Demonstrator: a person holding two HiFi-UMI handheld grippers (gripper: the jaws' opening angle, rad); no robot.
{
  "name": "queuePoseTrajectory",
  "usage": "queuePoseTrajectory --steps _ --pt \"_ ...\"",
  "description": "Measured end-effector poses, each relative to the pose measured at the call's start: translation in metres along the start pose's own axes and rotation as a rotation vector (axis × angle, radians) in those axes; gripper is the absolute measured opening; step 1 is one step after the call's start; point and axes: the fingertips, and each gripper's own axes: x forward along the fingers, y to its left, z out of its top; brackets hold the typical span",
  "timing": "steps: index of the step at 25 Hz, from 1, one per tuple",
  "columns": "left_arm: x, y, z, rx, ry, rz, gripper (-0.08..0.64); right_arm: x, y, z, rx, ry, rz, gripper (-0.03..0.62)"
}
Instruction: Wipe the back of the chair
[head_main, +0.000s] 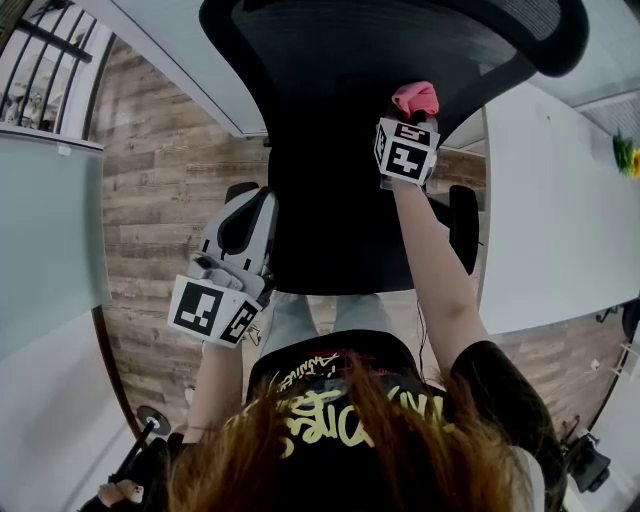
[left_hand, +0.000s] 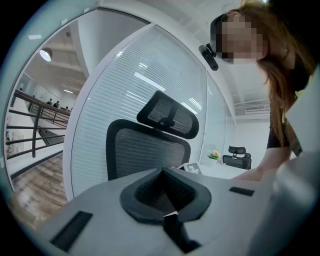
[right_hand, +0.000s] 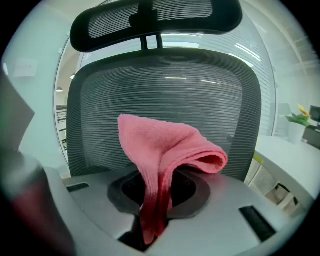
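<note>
right hand-held gripper (right_hand: 154, 222) clamps one pink cloth (right_hand: 165, 147) before one mesh chair back (right_hand: 165, 87); left hand-held gripper (left_hand: 167, 220) jaws together, empty.

My right arm stretches far, right gripper (head_main: 410, 120) clamped on a pink cloth (head_main: 415, 98); left gripper (head_main: 243, 215) held nearer, jaws together.

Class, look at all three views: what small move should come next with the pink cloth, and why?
Probably ease the right gripper forward until the folded pink terry cloth presses the black mesh chair back. The jaws clamp the cloth, it faces the mesh squarely, but firm contact isn't evident.
</note>
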Motion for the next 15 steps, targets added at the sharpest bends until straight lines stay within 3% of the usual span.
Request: queuePoseTrajectory --steps 15 --pt "-0.009 0.006 0.001 0.001 -0.003 0.018 -0.008 0.004 0.059 0.013 -0.018 -0.016 0.096 0.064"
